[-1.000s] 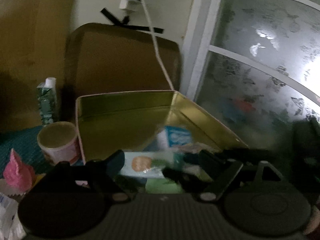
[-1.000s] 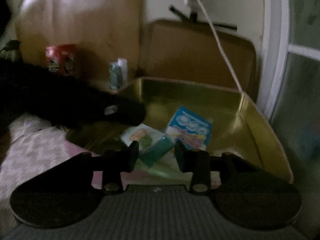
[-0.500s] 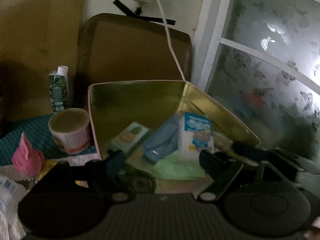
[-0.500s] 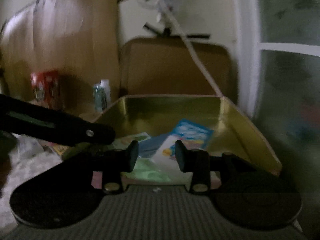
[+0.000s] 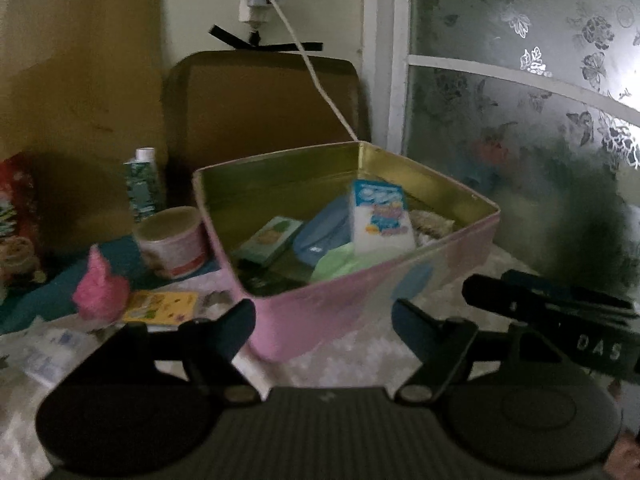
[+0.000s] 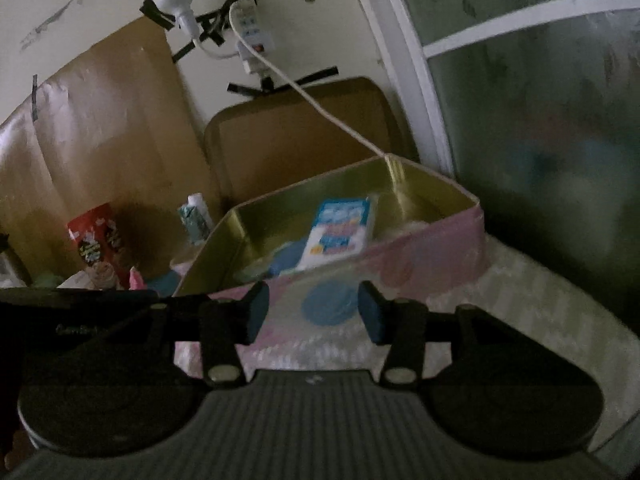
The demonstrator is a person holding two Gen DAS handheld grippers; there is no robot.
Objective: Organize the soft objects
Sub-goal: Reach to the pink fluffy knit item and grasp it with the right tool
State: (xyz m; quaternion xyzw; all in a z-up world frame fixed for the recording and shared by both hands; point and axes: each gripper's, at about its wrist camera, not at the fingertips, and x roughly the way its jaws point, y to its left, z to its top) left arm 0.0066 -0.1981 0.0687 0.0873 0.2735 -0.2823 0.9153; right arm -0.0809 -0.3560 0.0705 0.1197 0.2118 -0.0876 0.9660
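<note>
Pink, gold-lined metal tin [image 5: 360, 288] collects the soft items: white sponge pack [image 5: 382, 216], blue pouch [image 5: 320, 232]. Left gripper [image 5: 322, 322] has just been narrowing, right gripper [image 6: 312, 312] widening; both empty, clear of the tin.

One pink tin [image 5: 360, 292] with a gold inside, holding one white-and-blue packet [image 5: 380, 216], one blue pouch [image 5: 320, 232], one green cloth [image 5: 340, 258], one small green box [image 5: 272, 240]. Left of it: one cup [image 5: 172, 240], one carton [image 5: 142, 188], one pink tuft [image 5: 100, 288], one yellow card [image 5: 160, 306].
</note>
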